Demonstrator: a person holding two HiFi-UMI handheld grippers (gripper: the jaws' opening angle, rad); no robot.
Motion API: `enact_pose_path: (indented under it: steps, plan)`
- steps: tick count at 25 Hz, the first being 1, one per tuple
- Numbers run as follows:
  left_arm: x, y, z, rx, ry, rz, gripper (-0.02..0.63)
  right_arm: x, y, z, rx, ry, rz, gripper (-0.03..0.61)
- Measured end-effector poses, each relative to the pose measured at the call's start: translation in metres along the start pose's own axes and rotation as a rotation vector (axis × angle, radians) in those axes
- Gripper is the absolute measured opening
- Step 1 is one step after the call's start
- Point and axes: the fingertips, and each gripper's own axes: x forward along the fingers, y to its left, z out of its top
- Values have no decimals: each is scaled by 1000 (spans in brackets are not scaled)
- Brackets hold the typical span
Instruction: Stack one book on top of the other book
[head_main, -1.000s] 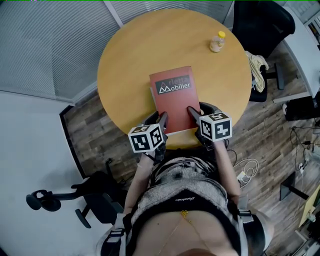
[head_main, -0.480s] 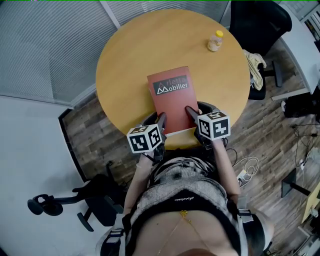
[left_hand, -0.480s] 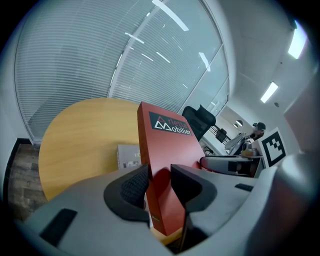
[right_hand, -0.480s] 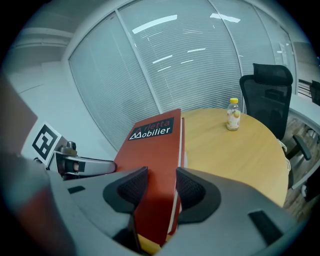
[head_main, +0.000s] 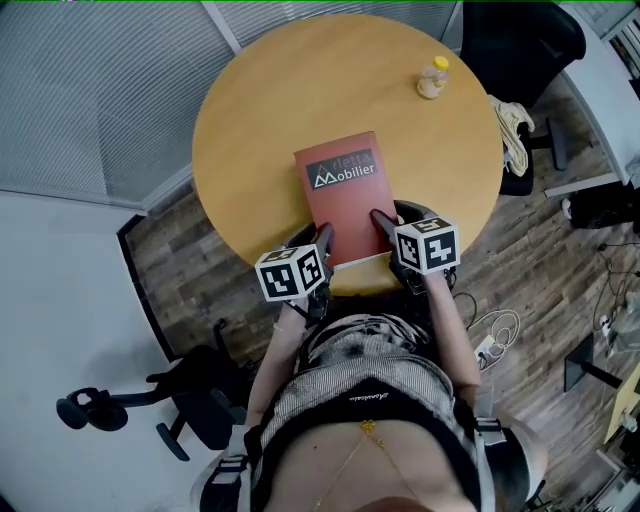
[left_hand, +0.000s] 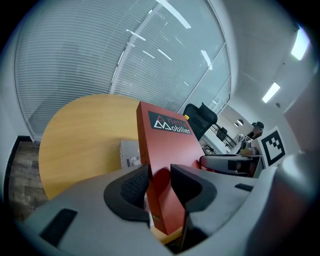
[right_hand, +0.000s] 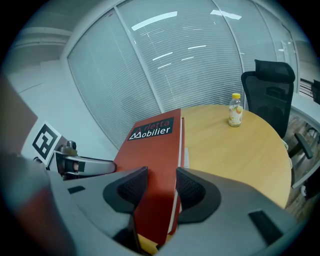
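Observation:
A thick red book (head_main: 346, 198) with "Mobilier" on its cover lies lengthwise near the front edge of the round wooden table (head_main: 260, 110). Both grippers hold its near end. My left gripper (head_main: 322, 238) is shut on the near left corner, with its pads on the spine and the cover (left_hand: 160, 177). My right gripper (head_main: 383, 222) is shut on the near right corner (right_hand: 161, 185). Under the red book a grey-white second book (left_hand: 129, 154) shows as a strip on the left, and as a thin sliver (right_hand: 186, 157) in the right gripper view. Most of it is hidden.
A small bottle with a yellow cap (head_main: 433, 80) stands at the table's far right. A black office chair (head_main: 520, 40) and a chair with a pale cloth (head_main: 514, 135) stand beside the table on the right. Another chair (head_main: 150, 400) stands at lower left. A glass wall with blinds runs behind.

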Motion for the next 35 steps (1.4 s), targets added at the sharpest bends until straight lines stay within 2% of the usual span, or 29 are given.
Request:
enact_pose_path:
  steps: [14, 20, 35]
  plan:
    - [15, 13, -32, -44, 61, 12, 146, 20, -9, -33, 26, 70, 19, 189]
    - [28, 24, -44, -63, 88, 35, 144, 37, -15, -43, 4, 107, 33, 189]
    - [53, 38, -63, -59, 171, 62, 137, 66, -32, -70, 40, 193, 28, 189]
